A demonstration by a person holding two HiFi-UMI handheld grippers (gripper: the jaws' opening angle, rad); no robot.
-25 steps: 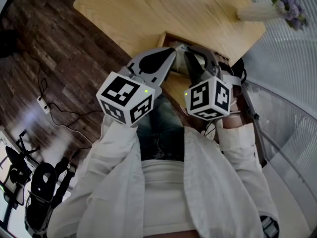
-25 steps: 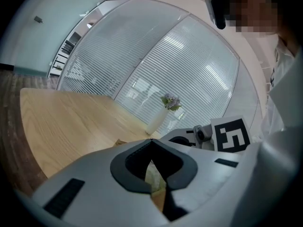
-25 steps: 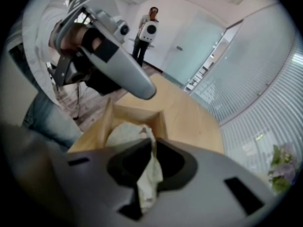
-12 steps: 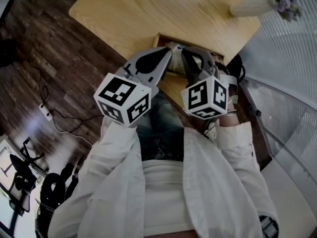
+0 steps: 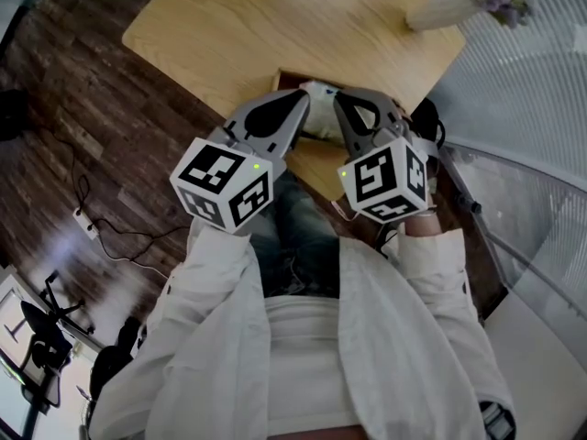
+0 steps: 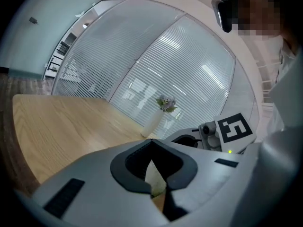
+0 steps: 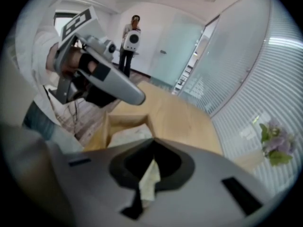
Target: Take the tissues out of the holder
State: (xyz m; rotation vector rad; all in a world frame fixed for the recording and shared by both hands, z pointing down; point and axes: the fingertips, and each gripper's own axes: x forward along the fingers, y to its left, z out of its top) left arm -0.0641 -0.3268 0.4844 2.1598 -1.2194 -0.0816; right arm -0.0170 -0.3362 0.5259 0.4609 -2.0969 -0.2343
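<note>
The wooden tissue holder [image 5: 286, 79] sits at the near edge of the light wood table [image 5: 275, 16], mostly hidden under both grippers. In the head view my left gripper [image 5: 306, 95] and right gripper [image 5: 336, 99] meet tip to tip over it, with white tissue [image 5: 321, 122] showing between them. Seen in the left gripper view, the left gripper [image 6: 152, 144] is shut on a strip of tissue [image 6: 154, 176]. The right gripper [image 7: 152, 143] is likewise shut on tissue [image 7: 150, 178], above the holder [image 7: 108, 126] and the tissues [image 7: 130, 135] in it.
A white vase with purple flowers [image 5: 445, 7] stands at the table's far right corner, next to a window with blinds [image 6: 156, 65]. Dark wood floor with a cable [image 5: 92, 218] lies left of the table. A person [image 7: 128, 41] stands far off in the room.
Both grippers stay shut, tip to tip over the holder. The head view has drifted, so the table and vase sit slightly higher and further left in the picture.
</note>
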